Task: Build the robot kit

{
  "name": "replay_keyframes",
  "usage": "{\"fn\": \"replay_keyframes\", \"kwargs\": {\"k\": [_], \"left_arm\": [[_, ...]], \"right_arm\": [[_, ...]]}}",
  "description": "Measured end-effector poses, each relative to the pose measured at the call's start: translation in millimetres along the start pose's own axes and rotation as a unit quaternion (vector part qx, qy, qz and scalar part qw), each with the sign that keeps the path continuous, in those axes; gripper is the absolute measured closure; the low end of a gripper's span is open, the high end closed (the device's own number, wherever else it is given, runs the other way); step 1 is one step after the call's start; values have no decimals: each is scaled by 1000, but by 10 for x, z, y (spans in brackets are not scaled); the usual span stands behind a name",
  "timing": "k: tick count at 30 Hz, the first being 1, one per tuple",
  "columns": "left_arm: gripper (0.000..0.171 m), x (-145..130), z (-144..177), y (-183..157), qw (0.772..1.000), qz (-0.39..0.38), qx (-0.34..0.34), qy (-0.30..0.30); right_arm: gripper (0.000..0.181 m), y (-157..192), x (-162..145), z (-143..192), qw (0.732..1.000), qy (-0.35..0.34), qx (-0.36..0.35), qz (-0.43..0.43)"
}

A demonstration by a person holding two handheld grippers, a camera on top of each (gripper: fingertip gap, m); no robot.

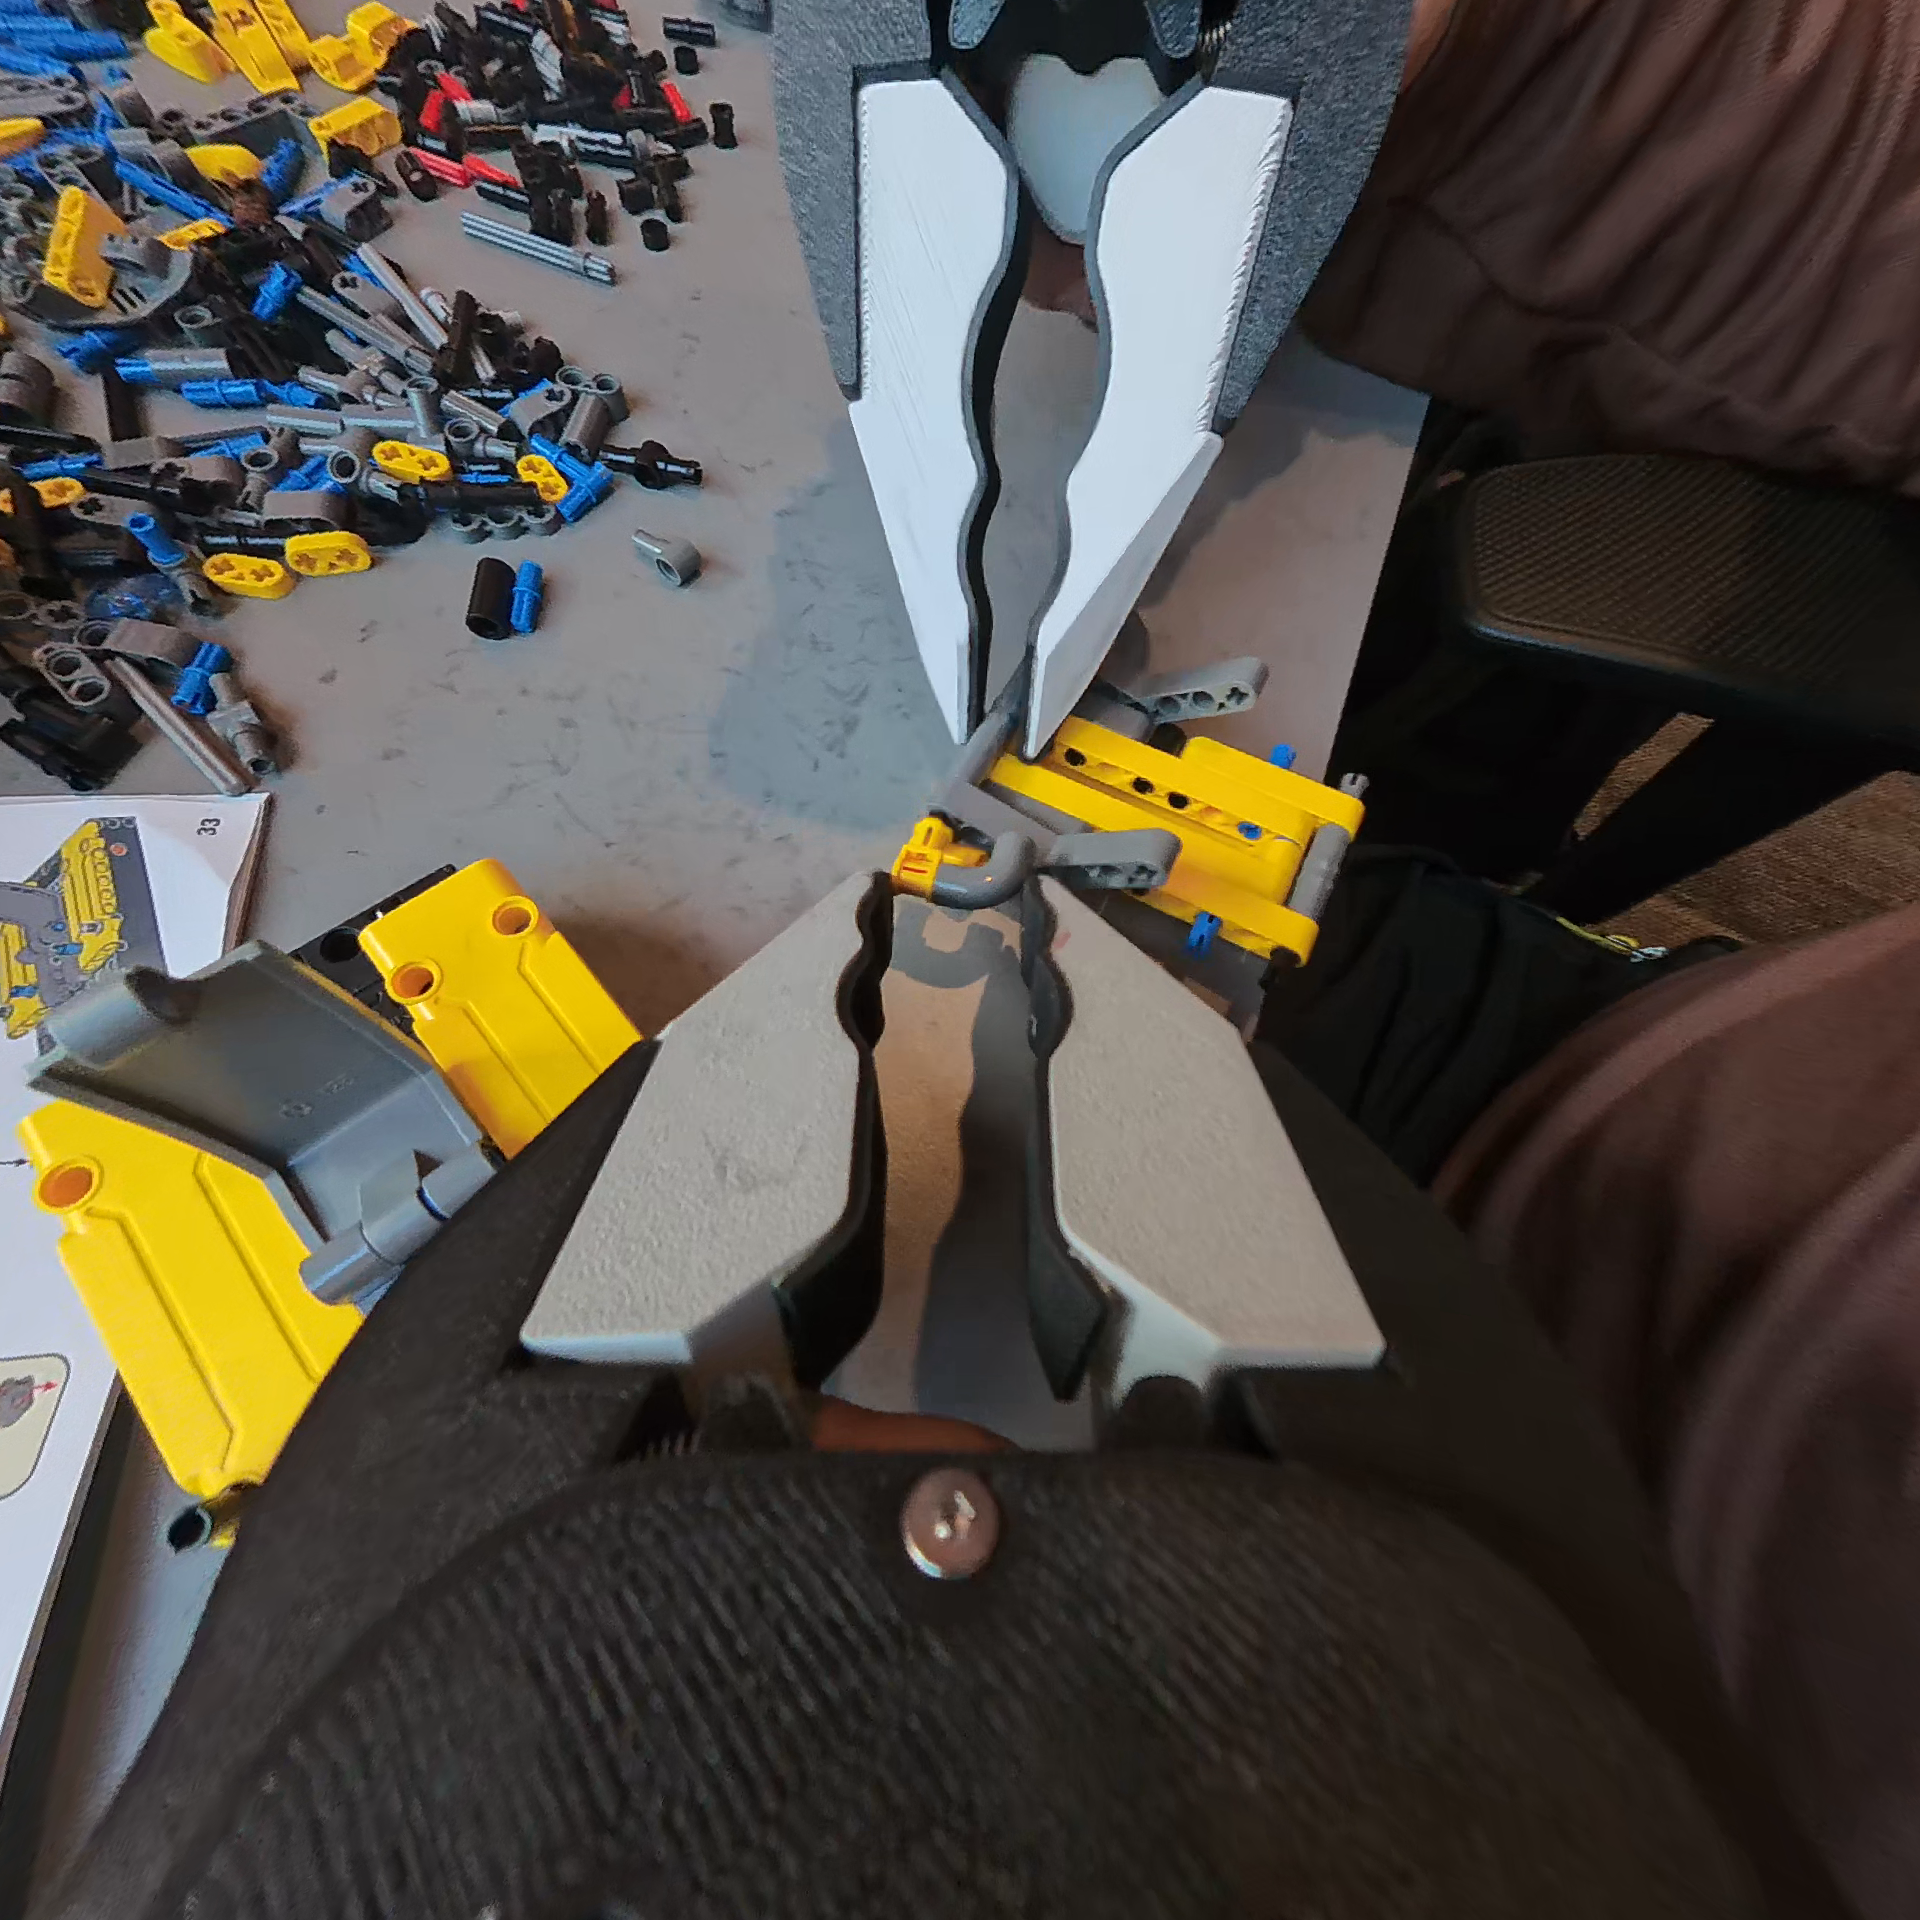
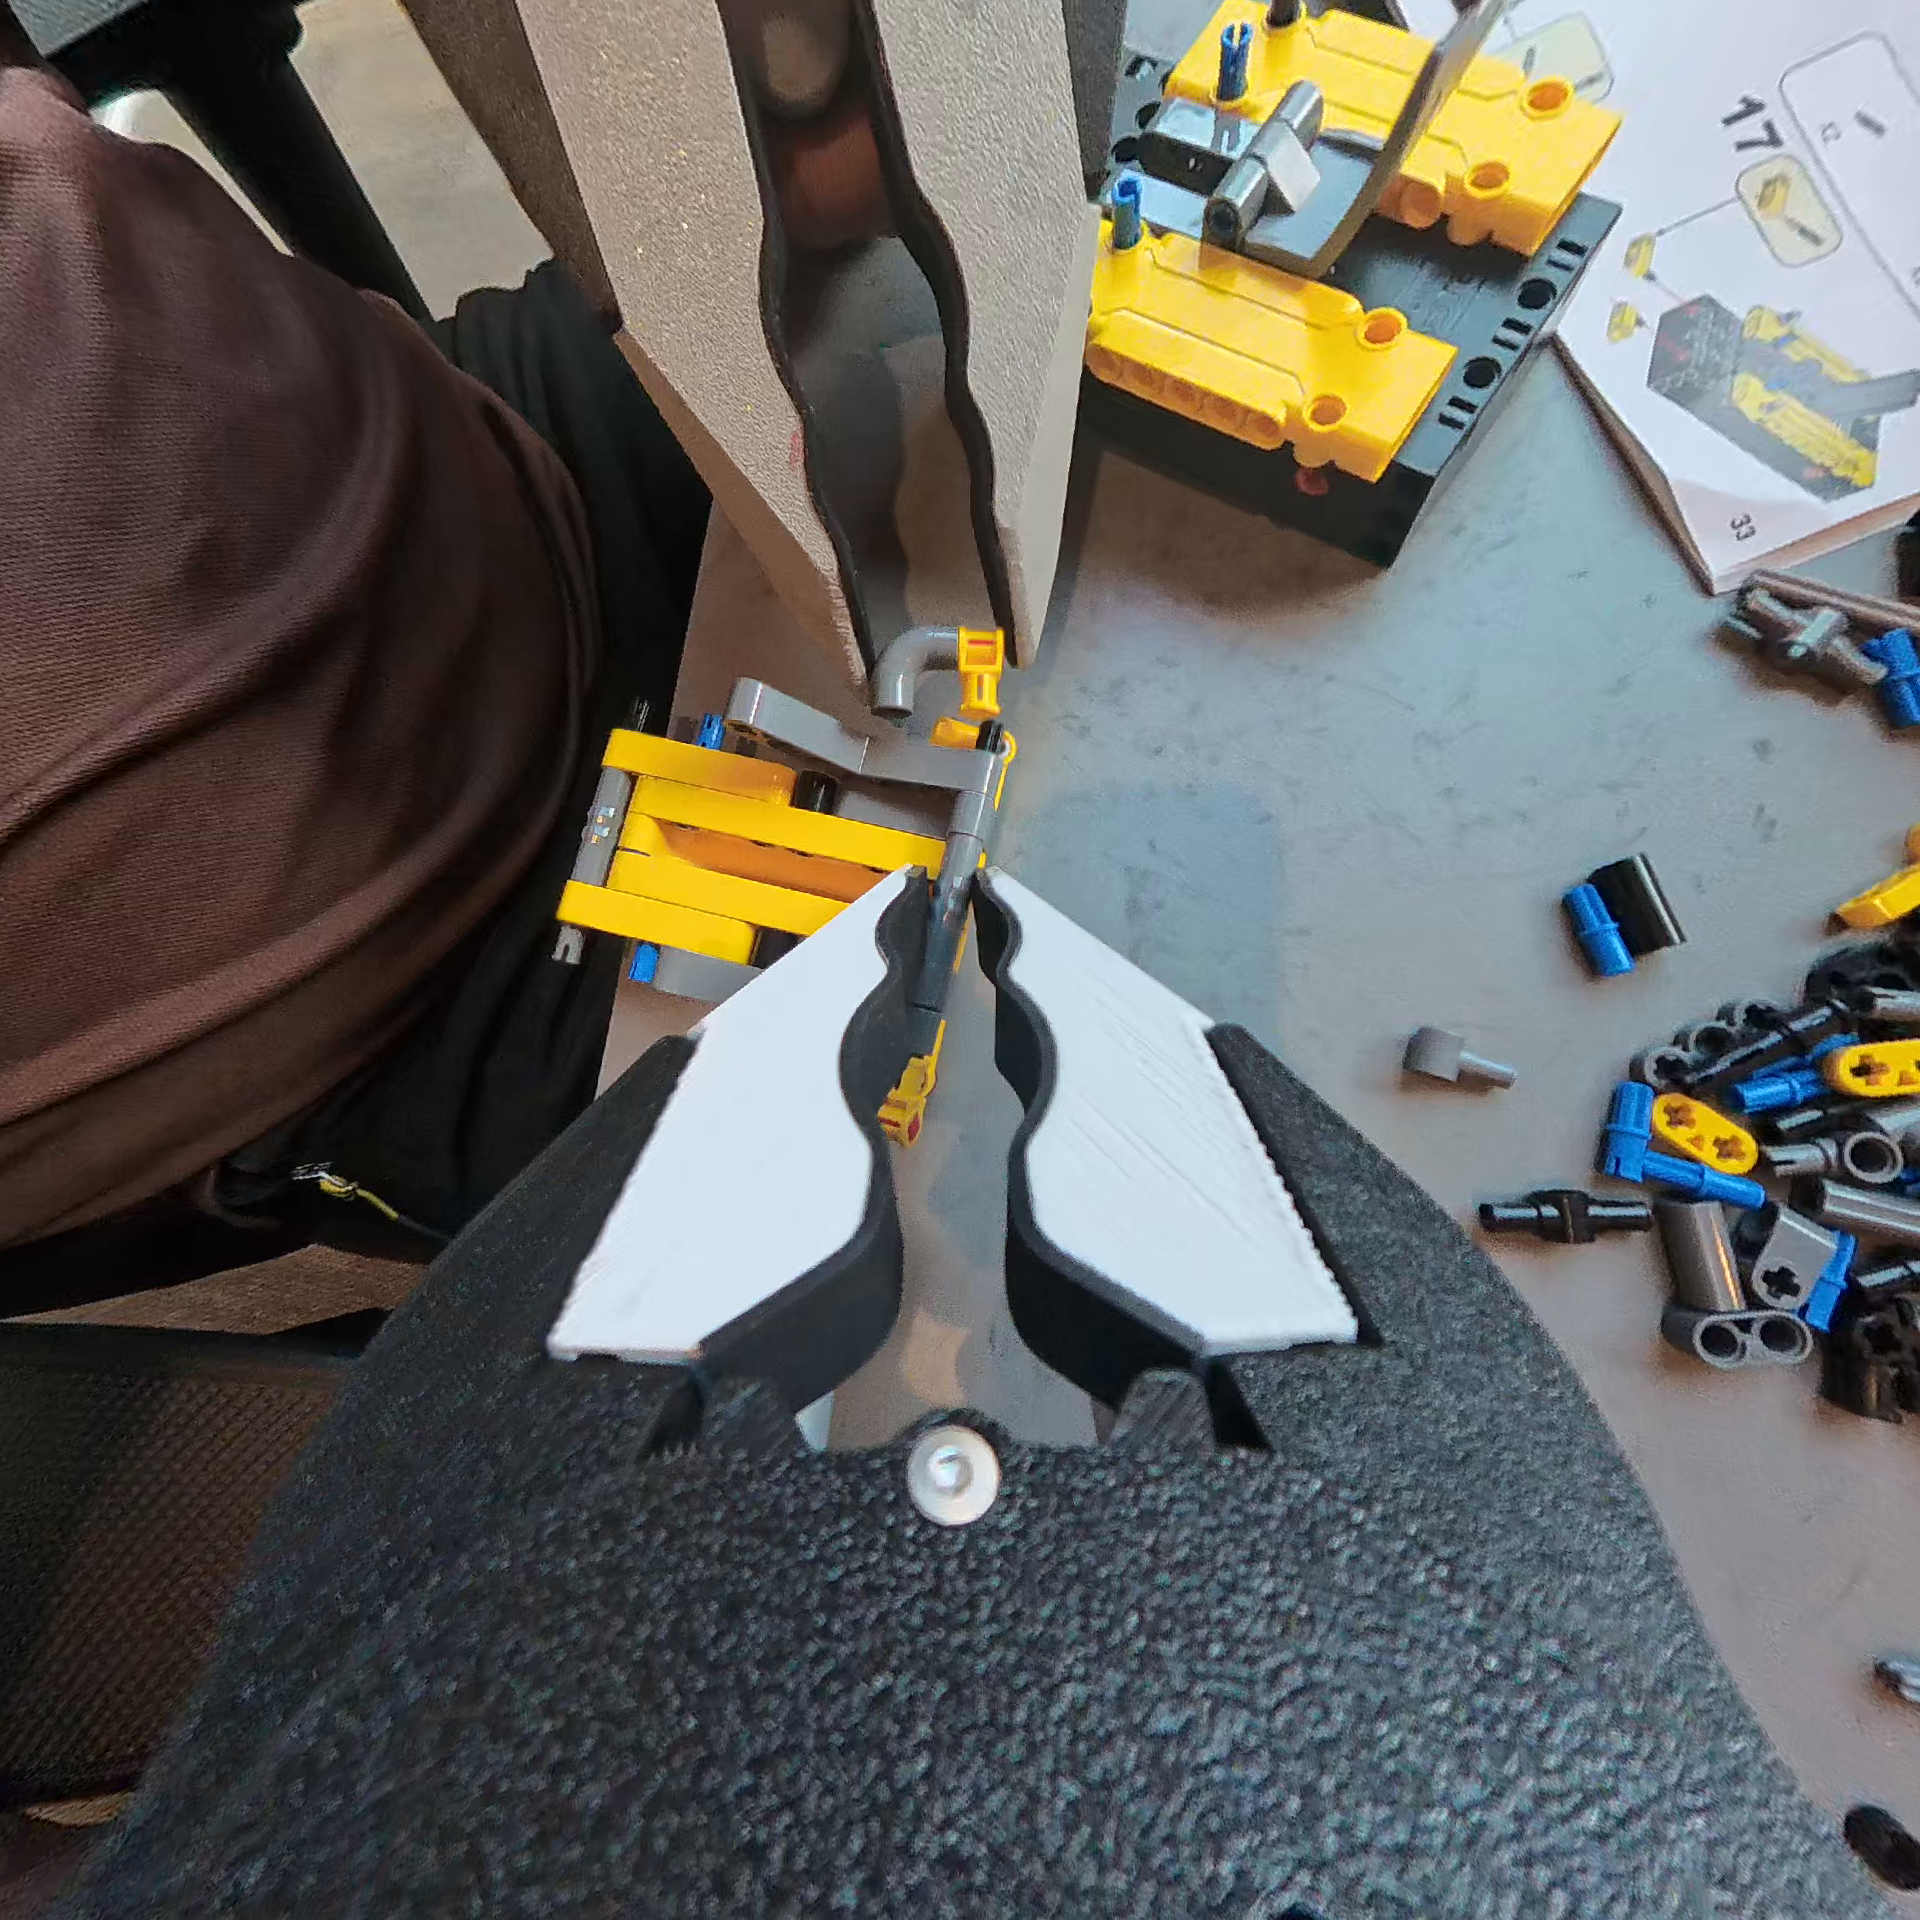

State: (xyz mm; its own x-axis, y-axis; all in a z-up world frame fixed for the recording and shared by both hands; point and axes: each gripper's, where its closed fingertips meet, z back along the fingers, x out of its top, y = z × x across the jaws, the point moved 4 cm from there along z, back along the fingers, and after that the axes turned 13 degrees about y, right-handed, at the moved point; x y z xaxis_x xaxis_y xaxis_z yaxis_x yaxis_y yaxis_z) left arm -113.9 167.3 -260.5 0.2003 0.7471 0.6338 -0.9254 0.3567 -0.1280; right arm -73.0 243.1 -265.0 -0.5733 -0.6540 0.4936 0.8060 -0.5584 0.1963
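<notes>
While the right gripper (image 2: 948,883) is clamped on a grey axle (image 2: 940,935) of the yellow assembly (image 2: 727,862) at frame centre, the left gripper (image 1: 956,894) pinches its grey elbow piece (image 1: 977,878); loose parts (image 1: 312,364) litter the table (image 1: 623,727), upper left.

Yellow-and-grey brick assembly (image 2: 727,842) (blue pins), white fingers (image 2: 758,1122), grey table (image 2: 1299,727)

1. The left gripper (image 1: 961,894), grey-fingered, points forward, its tips narrowly apart.
2. The right gripper (image 2: 951,883), white-fingered, faces it tip to tip, jaws nearly closed.
</notes>
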Motion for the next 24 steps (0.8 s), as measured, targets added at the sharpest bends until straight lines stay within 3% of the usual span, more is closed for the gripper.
{"fn": "replay_keyframes", "kwargs": {"k": [24], "left_arm": [[150,-175,12,-34,997,-62,-21,47]], "right_arm": [[172,109,64,-85,996,-44,-18,76]]}}
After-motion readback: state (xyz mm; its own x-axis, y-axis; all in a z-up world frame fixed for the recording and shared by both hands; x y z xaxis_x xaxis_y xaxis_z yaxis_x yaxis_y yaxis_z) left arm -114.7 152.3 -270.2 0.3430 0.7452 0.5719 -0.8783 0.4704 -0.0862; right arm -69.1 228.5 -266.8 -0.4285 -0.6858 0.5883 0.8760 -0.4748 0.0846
